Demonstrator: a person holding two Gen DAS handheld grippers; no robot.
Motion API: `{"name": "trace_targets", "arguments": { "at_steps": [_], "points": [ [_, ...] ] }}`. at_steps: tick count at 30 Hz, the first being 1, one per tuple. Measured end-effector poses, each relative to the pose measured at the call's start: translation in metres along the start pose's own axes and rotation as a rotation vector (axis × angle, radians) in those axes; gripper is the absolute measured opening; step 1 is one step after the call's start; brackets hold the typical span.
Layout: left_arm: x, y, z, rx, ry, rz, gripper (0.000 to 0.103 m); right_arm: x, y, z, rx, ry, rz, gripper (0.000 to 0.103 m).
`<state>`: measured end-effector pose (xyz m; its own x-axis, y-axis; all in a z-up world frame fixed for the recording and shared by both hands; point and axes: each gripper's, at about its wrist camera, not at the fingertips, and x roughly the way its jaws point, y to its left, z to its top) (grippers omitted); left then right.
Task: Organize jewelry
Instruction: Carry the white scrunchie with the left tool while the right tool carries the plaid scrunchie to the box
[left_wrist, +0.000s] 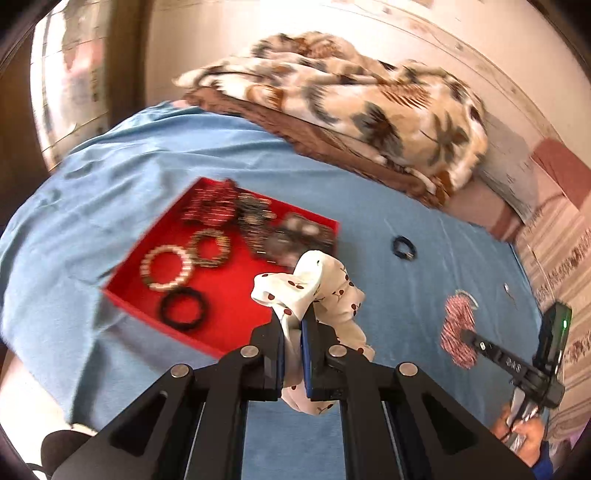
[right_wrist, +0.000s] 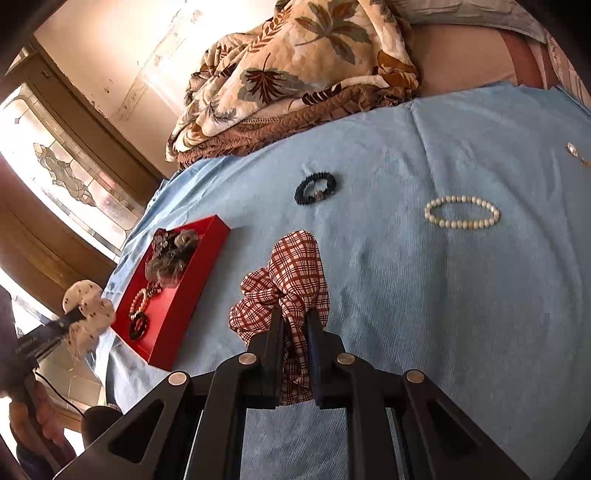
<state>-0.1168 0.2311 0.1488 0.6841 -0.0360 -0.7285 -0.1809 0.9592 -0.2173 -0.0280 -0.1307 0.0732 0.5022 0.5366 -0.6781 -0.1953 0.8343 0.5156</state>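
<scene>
Left hand-held gripper (left_wrist: 297, 325) clamped on white cherry-print fabric scrunchie (left_wrist: 325, 284) above red rectangular tray (left_wrist: 229, 325), right hand-held gripper (right_wrist: 295, 317) clamped on red-and-white plaid fabric scrunchie (right_wrist: 291, 273) over blue bed sheet (right_wrist: 443, 295), white pearl bead bracelet (right_wrist: 461, 212) on sheet

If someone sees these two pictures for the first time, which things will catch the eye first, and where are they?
First the red tray on the blue sheet, left of centre, with bangles and bracelets inside. Next, each gripper is shut on a scrunchie: the left gripper holds a white cherry-print scrunchie, the right gripper a red checked scrunchie. A pearl bracelet and a dark hair tie lie loose on the sheet beyond.
</scene>
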Motion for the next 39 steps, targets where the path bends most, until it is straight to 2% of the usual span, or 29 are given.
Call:
{"name": "trace_targets", "arguments": {
  "at_steps": [5,12,15,20,28,35,39],
  "points": [
    [-0.014,0.040,-0.003,-0.075,-0.013,0.027,0.007,0.002,0.001,-0.017,0.011,0.025,-0.006,0.013],
    [-0.029,0.064,-0.007,-0.122,-0.050,-0.002,0.007,0.000,0.002,-0.045,0.023,0.064,-0.028,0.013],
    [-0.025,0.069,-0.008,-0.131,-0.057,-0.018,0.007,-0.004,0.002,-0.054,0.030,0.073,-0.046,0.013],
    [-0.001,0.069,-0.008,-0.151,-0.018,-0.077,0.007,-0.019,0.015,-0.053,0.021,0.054,-0.057,0.013],
    [0.061,0.066,0.003,-0.122,0.089,-0.123,0.007,-0.006,0.082,-0.033,-0.094,0.074,-0.026,0.013],
    [0.096,0.085,0.008,-0.124,0.147,-0.079,0.008,0.038,0.153,-0.020,-0.177,0.132,0.044,0.013],
    [0.107,0.101,0.009,-0.138,0.158,-0.063,0.008,0.072,0.189,-0.018,-0.246,0.169,0.034,0.013]
  ]
}}
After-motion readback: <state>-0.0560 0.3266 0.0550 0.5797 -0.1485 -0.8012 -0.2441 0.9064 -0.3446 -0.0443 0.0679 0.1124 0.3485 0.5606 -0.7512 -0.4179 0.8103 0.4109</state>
